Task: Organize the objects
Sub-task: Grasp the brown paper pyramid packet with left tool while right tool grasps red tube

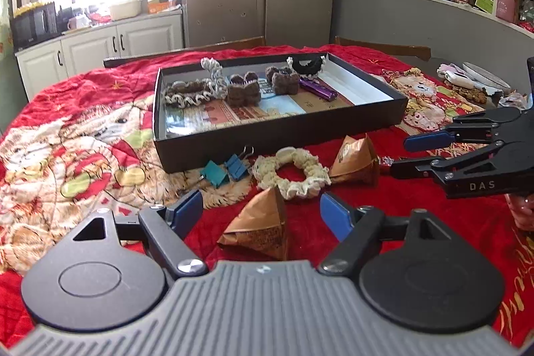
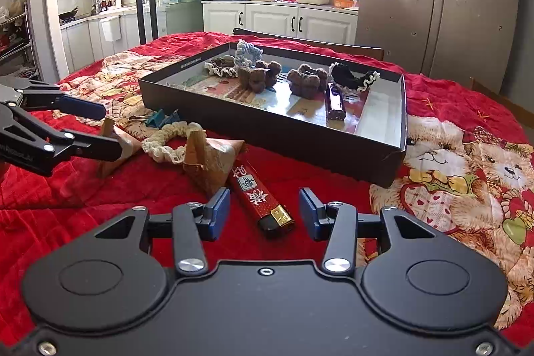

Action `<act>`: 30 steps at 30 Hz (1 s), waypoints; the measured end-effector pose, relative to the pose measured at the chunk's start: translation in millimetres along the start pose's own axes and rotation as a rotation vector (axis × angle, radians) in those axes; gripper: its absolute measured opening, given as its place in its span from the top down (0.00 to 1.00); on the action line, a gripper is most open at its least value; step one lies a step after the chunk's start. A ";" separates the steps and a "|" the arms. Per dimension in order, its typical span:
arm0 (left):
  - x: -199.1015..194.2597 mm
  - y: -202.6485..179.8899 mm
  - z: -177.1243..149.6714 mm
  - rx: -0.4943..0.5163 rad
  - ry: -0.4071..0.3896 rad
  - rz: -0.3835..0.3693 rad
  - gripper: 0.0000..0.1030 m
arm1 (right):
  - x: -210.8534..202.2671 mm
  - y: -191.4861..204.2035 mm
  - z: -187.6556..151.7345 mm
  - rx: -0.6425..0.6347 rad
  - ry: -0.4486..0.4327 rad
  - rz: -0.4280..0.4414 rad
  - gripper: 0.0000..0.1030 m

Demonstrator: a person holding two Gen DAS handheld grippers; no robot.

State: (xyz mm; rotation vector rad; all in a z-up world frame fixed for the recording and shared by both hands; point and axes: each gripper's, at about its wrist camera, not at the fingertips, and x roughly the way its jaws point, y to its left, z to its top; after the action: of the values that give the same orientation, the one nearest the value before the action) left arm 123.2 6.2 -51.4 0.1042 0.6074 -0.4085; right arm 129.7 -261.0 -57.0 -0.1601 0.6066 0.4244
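Note:
A black box (image 1: 267,152) (image 2: 300,152) sits on the red bear-print cloth and holds several scrunchies, two brown knit bows (image 1: 243,89) and a purple lighter (image 2: 333,102). In front of it lie two binder clips (image 1: 227,169), a cream scrunchie (image 1: 290,172) (image 2: 167,139) and two brown paper pyramid packets. My left gripper (image 1: 262,212) (image 2: 108,130) is open, its fingers on either side of the near packet (image 1: 260,229) without pressing it. My right gripper (image 2: 263,211) (image 1: 400,155) is open around a red lighter (image 2: 260,199) lying on the cloth, beside the second packet (image 2: 210,159) (image 1: 357,162).
Wooden chair backs (image 1: 383,47) stand behind the table's far edge. White and patterned small items (image 1: 460,79) lie at the table's right end. Kitchen cabinets and a fridge are beyond. Bare cloth (image 2: 467,175) stretches to the right of the box.

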 end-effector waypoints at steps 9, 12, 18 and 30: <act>8.2 3.1 -6.2 -0.003 0.008 0.000 0.19 | 14.3 0.0 -1.9 -0.013 0.011 0.010 0.56; 10.2 4.3 -8.0 -0.006 0.013 -0.007 0.22 | 18.6 0.5 -0.1 -0.015 0.003 0.031 0.55; 12.9 3.5 -9.9 -0.006 0.028 -0.020 0.31 | 28.7 3.4 3.9 -0.034 0.010 0.036 0.55; 16.7 10.1 -12.1 -0.048 0.046 -0.023 0.48 | 31.8 2.4 3.5 -0.022 0.022 0.073 0.70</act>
State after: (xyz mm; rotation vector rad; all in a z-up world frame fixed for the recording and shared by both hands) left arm 133.2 12.3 -71.2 0.0612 0.6636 -0.4141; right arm 153.9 -247.2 -72.7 -0.1644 0.6312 0.5012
